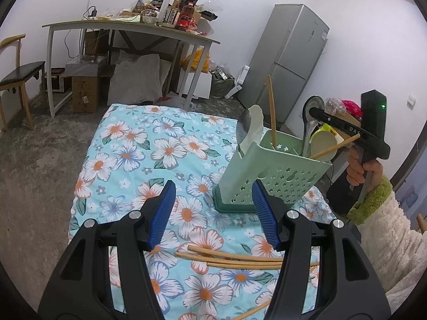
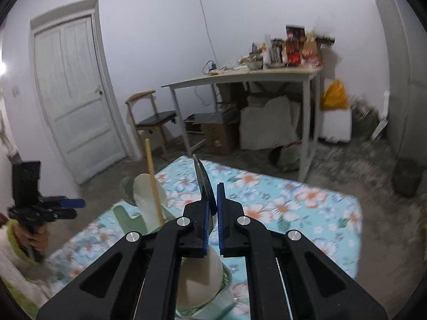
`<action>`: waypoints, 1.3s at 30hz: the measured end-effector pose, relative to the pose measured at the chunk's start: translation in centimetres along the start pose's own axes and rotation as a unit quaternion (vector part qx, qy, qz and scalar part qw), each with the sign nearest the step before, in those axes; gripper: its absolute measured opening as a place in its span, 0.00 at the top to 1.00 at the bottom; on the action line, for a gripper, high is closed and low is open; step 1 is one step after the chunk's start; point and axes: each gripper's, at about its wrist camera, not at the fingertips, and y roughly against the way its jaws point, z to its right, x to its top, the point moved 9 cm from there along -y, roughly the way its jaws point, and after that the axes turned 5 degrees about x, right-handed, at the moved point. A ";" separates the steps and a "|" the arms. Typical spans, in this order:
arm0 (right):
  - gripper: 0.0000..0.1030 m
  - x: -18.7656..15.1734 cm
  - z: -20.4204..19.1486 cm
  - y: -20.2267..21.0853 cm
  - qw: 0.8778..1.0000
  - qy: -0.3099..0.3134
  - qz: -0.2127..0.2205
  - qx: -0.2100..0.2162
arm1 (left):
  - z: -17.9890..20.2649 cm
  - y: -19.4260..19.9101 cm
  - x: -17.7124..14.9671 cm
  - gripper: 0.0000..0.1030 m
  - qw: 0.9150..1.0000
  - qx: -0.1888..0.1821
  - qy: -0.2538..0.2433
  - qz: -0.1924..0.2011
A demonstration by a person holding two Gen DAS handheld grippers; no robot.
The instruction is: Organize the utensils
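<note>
A green perforated utensil holder [image 1: 269,176] stands on the floral cloth [image 1: 128,160], holding spoons, a pale spatula [image 1: 254,128] and chopsticks [image 1: 272,112]. My left gripper [image 1: 213,213] is open and empty, low over the cloth, just short of the holder. Several loose chopsticks [image 1: 229,258] lie on the cloth under it. My right gripper [image 2: 212,200] is shut on a metal spoon [image 2: 202,178], bowl up, above the holder [image 2: 125,218]; it also shows in the left wrist view [image 1: 320,116], at the holder's right side with the spoon [image 1: 313,122].
The cloth-covered table ends at the far edge [image 1: 170,106] over a grey floor. A cluttered desk [image 1: 133,26], a chair [image 1: 18,74], boxes and a fridge [image 1: 288,58] stand behind. A white door [image 2: 72,98] is at the left.
</note>
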 end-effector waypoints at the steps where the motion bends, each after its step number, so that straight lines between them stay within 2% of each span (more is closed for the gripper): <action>1: 0.95 0.2 -0.1 0.1 1.000 0.010 0.002 -0.012 | -0.1 0.0 0.0 0.45 1.000 0.001 -0.001 0.000; 5: 0.96 0.5 -1.3 0.4 0.993 0.076 -0.004 -0.085 | -0.1 0.1 0.0 0.45 1.000 0.000 0.000 0.000; 10: 0.96 0.7 -3.1 1.0 0.982 0.132 0.007 -0.134 | -0.2 0.1 0.0 0.45 1.000 -0.001 0.002 0.001; 22: 0.96 2.6 -3.3 2.5 0.971 0.142 0.056 -0.183 | 0.1 0.1 -0.2 0.45 1.000 -0.003 0.002 0.000; 27: 0.96 2.6 -3.3 2.3 0.972 0.142 0.053 -0.181 | 0.0 0.1 -0.2 0.45 1.000 -0.001 0.006 0.001; 31: 0.95 2.0 -3.3 1.9 0.978 0.131 0.036 -0.156 | -0.1 0.2 -0.1 0.45 1.000 -0.002 0.006 0.001; 32: 0.92 1.9 -3.3 2.0 0.981 0.124 0.034 -0.148 | -0.1 0.1 -0.1 0.45 1.000 -0.002 0.005 0.001; 35: 0.69 2.0 -2.8 2.6 0.987 0.094 0.039 -0.127 | -0.1 0.2 -0.1 0.45 1.000 -0.004 0.005 0.001; 39: 0.64 2.1 -2.3 3.7 0.992 0.052 0.056 -0.097 | -0.1 0.2 -0.1 0.45 1.000 -0.005 0.005 0.001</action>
